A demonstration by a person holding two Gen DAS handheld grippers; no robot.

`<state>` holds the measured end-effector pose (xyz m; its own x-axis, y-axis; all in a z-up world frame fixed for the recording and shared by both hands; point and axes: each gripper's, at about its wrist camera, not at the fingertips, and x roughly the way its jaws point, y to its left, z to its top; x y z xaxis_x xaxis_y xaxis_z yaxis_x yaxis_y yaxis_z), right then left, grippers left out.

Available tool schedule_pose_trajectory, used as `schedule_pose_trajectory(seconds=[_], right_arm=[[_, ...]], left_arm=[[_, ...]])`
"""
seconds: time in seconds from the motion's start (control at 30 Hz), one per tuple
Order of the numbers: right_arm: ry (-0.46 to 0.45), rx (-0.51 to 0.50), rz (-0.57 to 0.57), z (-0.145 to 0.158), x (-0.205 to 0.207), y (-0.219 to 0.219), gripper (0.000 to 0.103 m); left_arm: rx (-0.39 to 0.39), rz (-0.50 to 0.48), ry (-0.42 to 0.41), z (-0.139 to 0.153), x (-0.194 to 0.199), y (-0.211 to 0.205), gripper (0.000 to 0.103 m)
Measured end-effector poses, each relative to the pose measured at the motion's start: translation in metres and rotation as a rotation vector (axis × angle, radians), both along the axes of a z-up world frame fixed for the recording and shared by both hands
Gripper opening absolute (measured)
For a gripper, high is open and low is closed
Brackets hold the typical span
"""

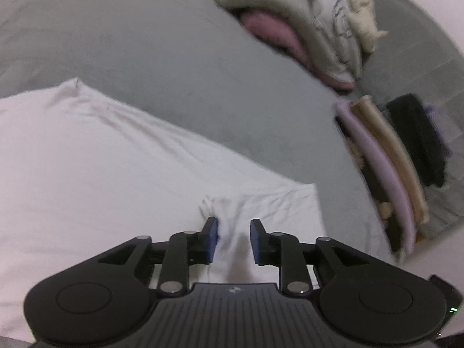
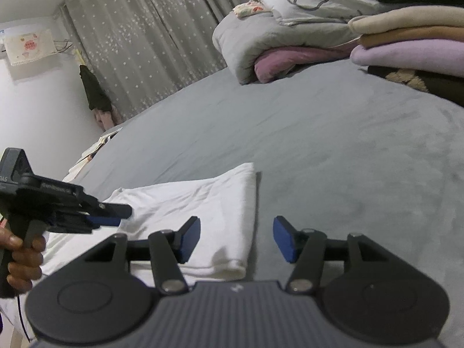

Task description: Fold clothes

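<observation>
A white garment (image 1: 116, 159) lies folded and flat on the grey bed (image 1: 174, 58). My left gripper (image 1: 234, 240) stands open low over its near right corner. A small puckered ridge of the cloth rises beside the left pad, and nothing is pinched between the pads. In the right wrist view the same white garment (image 2: 203, 203) shows its folded right edge. My right gripper (image 2: 236, 239) is open above that edge with nothing between its fingers. The left gripper (image 2: 124, 214), held by a hand (image 2: 23, 255), reaches in over the cloth from the left.
A stack of folded clothes (image 1: 385, 168) (image 2: 406, 49) in lilac, tan and cream sits at the right. A black garment (image 1: 417, 139) lies beside it. A bundled grey duvet with pillows (image 1: 290, 8) (image 2: 261, 37) lies at the back. Starred curtains (image 2: 145, 43) hang beyond the grey bed (image 2: 319, 145).
</observation>
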<state>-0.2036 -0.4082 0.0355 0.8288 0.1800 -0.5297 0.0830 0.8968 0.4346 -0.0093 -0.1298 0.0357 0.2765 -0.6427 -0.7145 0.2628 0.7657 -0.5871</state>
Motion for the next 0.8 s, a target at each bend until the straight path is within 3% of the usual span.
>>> schedule_pose_trajectory(seconds=[0.13,0.2,0.3,0.43,0.53,0.7,0.8], right_arm=[[0.008,-0.002,0.0,-0.004,0.001,0.002,0.053],[0.009,-0.013,0.0,-0.005,0.0,0.004,0.052],[0.009,-0.013,-0.003,-0.007,0.0,0.004,0.05],[0.028,-0.034,0.016,-0.009,0.003,0.01,0.023],[0.028,-0.036,0.014,-0.009,0.002,0.013,0.023],[0.026,-0.058,0.0,-0.01,0.0,0.009,0.025],[0.025,-0.053,-0.008,-0.01,-0.001,0.008,0.026]], left_arm=[[0.005,0.031,-0.007,-0.005,0.002,-0.002,0.02],[0.022,0.055,-0.02,-0.002,0.001,-0.001,0.011],[0.028,0.082,-0.081,0.008,-0.003,0.004,0.01],[-0.032,0.092,-0.072,0.011,-0.002,0.013,0.01],[-0.073,0.107,-0.035,0.008,0.001,0.019,0.01],[-0.086,0.169,-0.064,0.015,0.005,0.038,0.01],[-0.09,0.157,-0.045,0.011,0.009,0.041,0.01]])
